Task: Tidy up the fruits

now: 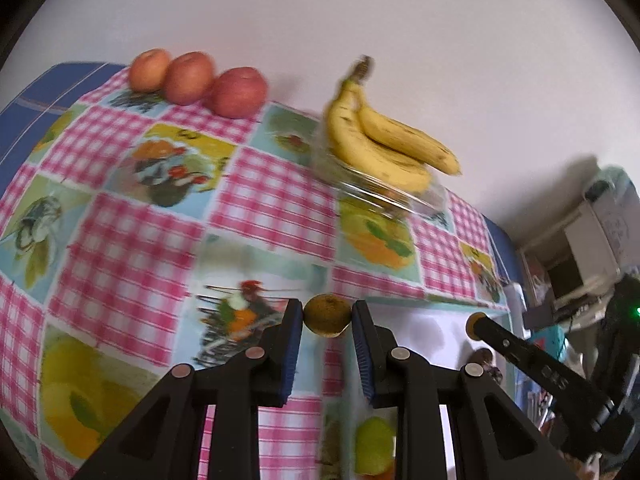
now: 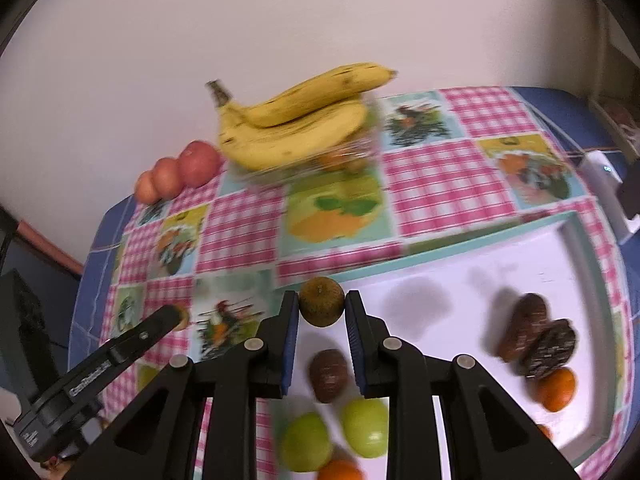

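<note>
Kiwi number one, the left kiwi (image 1: 328,316), sits pinched between the blue pads of the left tongs (image 1: 326,308), just below the middle of the left wrist view. It is squat and almost round, so it has no real long axis to line up. The jaws are closed to about the fruit's width and press on both its flanks. Under it lies the checked tablecloth (image 1: 260,196), not the tray.

The right kiwi (image 2: 322,308) is gripped the same way by the right tongs (image 2: 322,298), jaws narrowed onto its sides. It hangs over the near left corner of the white tray (image 2: 480,236), where the teal rim crosses the middle of the right wrist view.

Outward from there, the tray holds more loose fruit: two green fruits (image 2: 364,426) at the bottom, brown fruits (image 2: 524,326) and an orange (image 2: 556,388) at the lower right. Bananas (image 2: 296,128) rest on a clear bowl (image 1: 372,192), which stands up and right of the left kiwi in the left view, and straight up from the right kiwi in the right view. Three apples (image 1: 196,80) line the wall at the upper left.

If the kiwis are bound for the bowl, it probably lies forward of both tongs and between them. Which is nearer cannot be told.
</note>
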{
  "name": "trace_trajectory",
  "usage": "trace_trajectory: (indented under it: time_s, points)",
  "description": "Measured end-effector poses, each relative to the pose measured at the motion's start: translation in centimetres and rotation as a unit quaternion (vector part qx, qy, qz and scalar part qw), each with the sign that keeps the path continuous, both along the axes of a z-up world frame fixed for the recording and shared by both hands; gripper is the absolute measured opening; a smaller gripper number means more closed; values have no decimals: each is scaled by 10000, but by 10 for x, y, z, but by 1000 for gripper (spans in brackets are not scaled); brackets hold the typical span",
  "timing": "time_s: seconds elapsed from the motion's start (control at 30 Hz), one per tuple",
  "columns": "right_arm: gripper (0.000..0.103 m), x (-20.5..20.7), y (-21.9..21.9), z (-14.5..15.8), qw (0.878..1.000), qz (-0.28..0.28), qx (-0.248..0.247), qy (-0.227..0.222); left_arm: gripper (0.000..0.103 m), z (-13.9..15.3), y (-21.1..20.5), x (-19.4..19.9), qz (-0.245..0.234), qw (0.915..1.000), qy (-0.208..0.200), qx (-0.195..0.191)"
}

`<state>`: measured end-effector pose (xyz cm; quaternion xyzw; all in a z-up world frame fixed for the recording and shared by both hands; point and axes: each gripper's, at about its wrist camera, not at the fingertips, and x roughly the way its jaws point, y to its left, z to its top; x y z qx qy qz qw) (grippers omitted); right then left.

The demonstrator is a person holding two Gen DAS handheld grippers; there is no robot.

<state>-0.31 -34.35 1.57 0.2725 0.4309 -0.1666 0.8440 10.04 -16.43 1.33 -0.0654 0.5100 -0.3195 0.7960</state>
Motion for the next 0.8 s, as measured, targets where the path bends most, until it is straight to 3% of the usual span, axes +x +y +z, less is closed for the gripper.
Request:
trace_trajectory:
  time_s: [0.17, 0.37, 0.8]
  points:
    - [25, -21, -33, -1, 9983, -459, -268, 257, 27, 4, -30, -20, -428, 9988, -205, 143]
    - [25, -47, -65, -4, 9963, -803, -179, 241, 27, -5, -55, -36, -755, 9962, -312, 302]
    - [25, -49, -81, -29, 9958, -905, -70, 109, 27, -30, -77, -33, -852, 9950, -216, 483]
